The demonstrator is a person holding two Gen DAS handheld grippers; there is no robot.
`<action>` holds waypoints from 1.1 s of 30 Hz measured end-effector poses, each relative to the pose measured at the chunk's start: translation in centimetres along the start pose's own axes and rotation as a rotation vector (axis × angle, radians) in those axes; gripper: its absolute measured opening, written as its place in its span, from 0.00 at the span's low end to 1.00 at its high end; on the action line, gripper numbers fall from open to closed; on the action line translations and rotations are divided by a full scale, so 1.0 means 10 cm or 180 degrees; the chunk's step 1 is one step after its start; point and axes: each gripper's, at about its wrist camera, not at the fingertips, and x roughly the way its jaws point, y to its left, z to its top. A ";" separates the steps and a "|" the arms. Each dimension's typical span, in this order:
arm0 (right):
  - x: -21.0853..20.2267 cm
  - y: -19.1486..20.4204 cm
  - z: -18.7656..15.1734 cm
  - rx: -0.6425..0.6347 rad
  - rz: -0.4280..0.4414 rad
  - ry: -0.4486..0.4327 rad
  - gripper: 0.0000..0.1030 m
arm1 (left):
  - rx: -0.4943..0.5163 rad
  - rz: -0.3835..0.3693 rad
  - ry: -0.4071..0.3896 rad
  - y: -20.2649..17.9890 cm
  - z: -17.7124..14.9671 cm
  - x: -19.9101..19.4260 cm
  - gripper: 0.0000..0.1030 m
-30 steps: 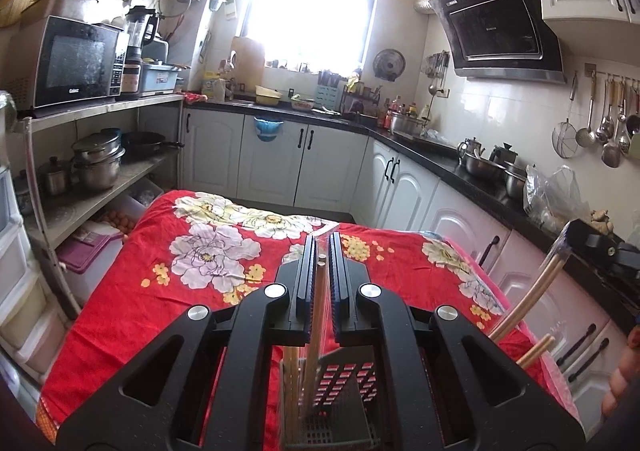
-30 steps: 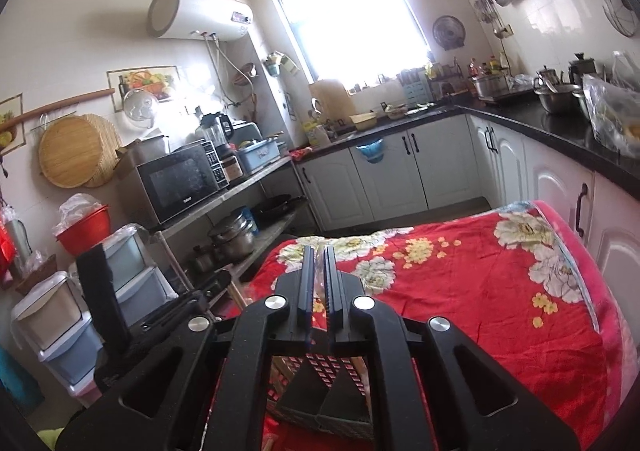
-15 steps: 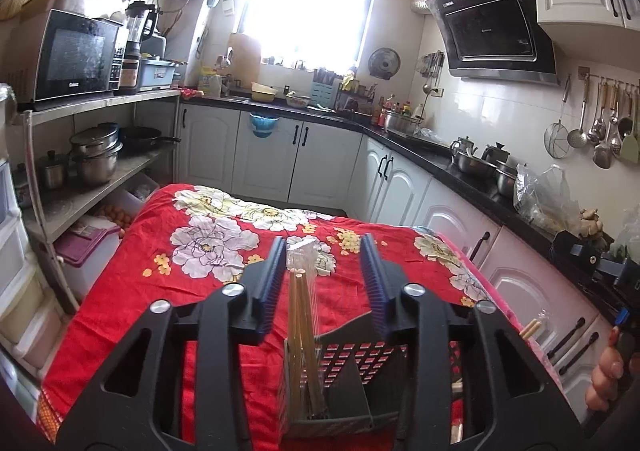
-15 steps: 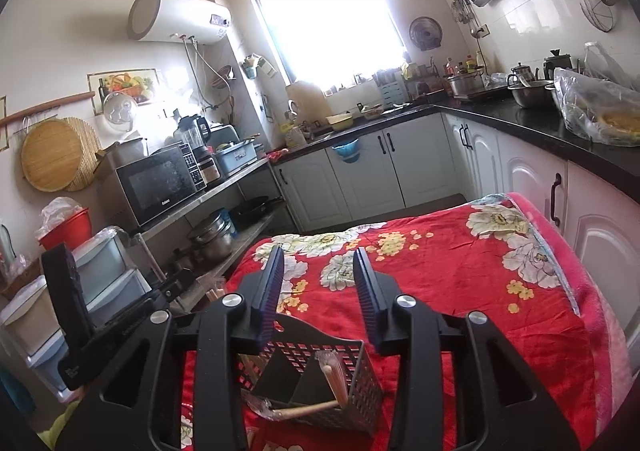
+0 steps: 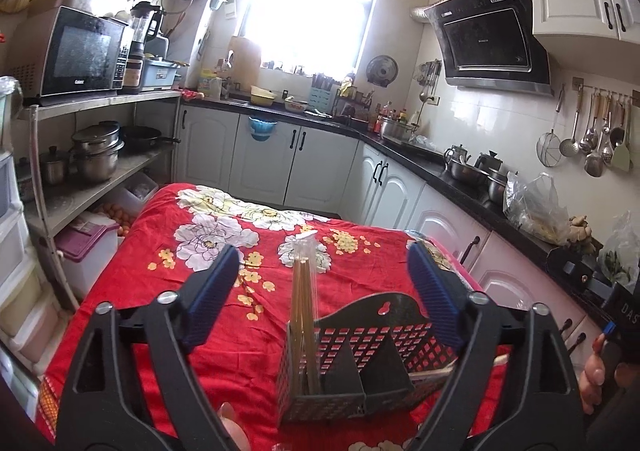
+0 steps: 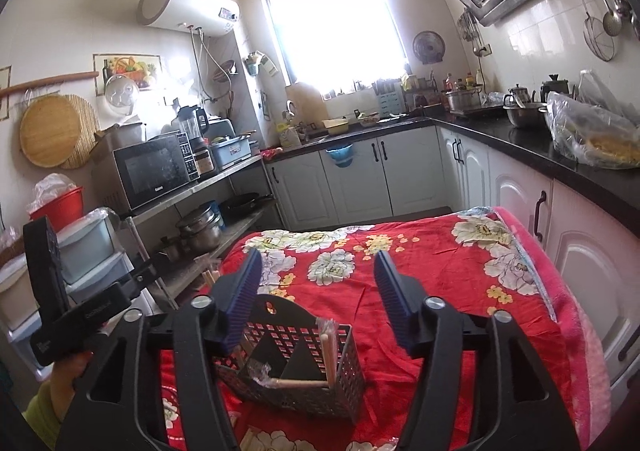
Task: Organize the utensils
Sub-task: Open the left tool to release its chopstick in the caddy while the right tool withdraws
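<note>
Both tools, left (image 5: pixel 322 291) and right (image 6: pixel 318 301), gape wide and hold nothing above the black perforated metal caddy (image 5: pixel 360 367). Wrapped wooden chopsticks (image 5: pixel 303 315) stand in its left compartment (release done, I judge). Next likely calls for fetching another utensil near the caddy.

sunlit window (image 5: pixel 312 3), white cabinets (image 5: pixel 296 167), blk counter (image 6: pixel 532 143)

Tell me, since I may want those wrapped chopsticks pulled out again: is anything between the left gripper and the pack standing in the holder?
Nothing visible is. The left gripper is open, and the wrapped chopsticks stand upright in the left compartment of the black utensil holder, rising into the open gap between its fingers without touching either.
</note>
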 end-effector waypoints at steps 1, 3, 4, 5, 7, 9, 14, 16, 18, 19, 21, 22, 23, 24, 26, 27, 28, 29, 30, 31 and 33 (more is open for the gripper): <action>-0.02 0.01 -0.01 -0.0014 -0.0008 -0.0003 0.60 | -0.0001 0.0003 0.0005 0.00 -0.01 -0.02 0.84; -0.04 0.03 -0.03 -0.0042 -0.0029 0.0000 0.61 | -0.0006 -0.0017 0.0031 0.00 -0.05 -0.04 0.87; -0.06 0.04 -0.05 -0.0064 -0.0037 0.0003 0.62 | -0.0005 -0.0020 0.0038 0.00 -0.06 -0.06 0.89; -0.07 0.06 -0.05 -0.0073 -0.0041 0.0003 0.63 | -0.0004 -0.0019 0.0040 0.01 -0.07 -0.08 0.90; -0.10 0.08 -0.08 -0.0087 -0.0049 -0.0008 0.68 | -0.0005 -0.0022 0.0047 0.01 -0.10 -0.11 0.90; -0.14 0.09 -0.10 -0.0101 -0.0047 -0.0017 0.69 | 0.0004 -0.0011 0.0058 0.01 -0.13 -0.13 0.90; -0.21 0.16 -0.15 -0.0180 -0.0066 -0.0030 0.72 | -0.0009 0.0008 0.0113 0.06 -0.20 -0.16 0.90; -0.24 0.19 -0.18 -0.0202 -0.0063 -0.0033 0.72 | -0.0022 0.0006 0.0117 0.08 -0.23 -0.19 0.90; -0.27 0.21 -0.20 -0.0232 -0.0071 -0.0041 0.73 | -0.0026 0.0005 0.0115 0.10 -0.25 -0.23 0.90; -0.28 0.22 -0.21 -0.0245 -0.0076 -0.0042 0.73 | -0.0033 0.0005 0.0112 0.11 -0.26 -0.25 0.90; -0.30 0.23 -0.24 -0.0260 -0.0066 -0.0033 0.73 | -0.0048 0.0003 0.0107 0.13 -0.27 -0.27 0.90; -0.31 0.24 -0.26 -0.0265 -0.0065 -0.0025 0.73 | -0.0054 0.0004 0.0105 0.14 -0.28 -0.29 0.90; -0.33 0.24 -0.28 -0.0265 -0.0067 -0.0020 0.73 | -0.0064 0.0007 0.0096 0.16 -0.29 -0.31 0.90; -0.33 0.24 -0.30 -0.0266 -0.0068 -0.0014 0.73 | -0.0071 0.0008 0.0095 0.16 -0.30 -0.32 0.90; -0.35 0.24 -0.33 -0.0260 -0.0071 0.0002 0.73 | -0.0090 -0.0001 0.0093 0.17 -0.31 -0.35 0.90; -0.37 0.25 -0.35 -0.0263 -0.0072 0.0007 0.73 | -0.0097 -0.0004 0.0092 0.18 -0.32 -0.37 0.90; -0.38 0.26 -0.37 -0.0272 -0.0069 0.0018 0.73 | -0.0100 -0.0006 0.0092 0.18 -0.33 -0.38 0.90; -0.39 0.26 -0.39 -0.0279 -0.0072 0.0028 0.73 | -0.0102 -0.0010 0.0098 0.19 -0.34 -0.39 0.90; -0.40 0.26 -0.41 -0.0286 -0.0075 0.0041 0.73 | -0.0105 -0.0011 0.0102 0.19 -0.36 -0.41 0.90; -0.40 0.26 -0.43 -0.0289 -0.0072 0.0058 0.73 | -0.0110 -0.0013 0.0103 0.20 -0.37 -0.42 0.90; -0.42 0.27 -0.47 -0.0286 -0.0075 0.0083 0.73 | -0.0119 -0.0028 0.0119 0.21 -0.40 -0.44 0.90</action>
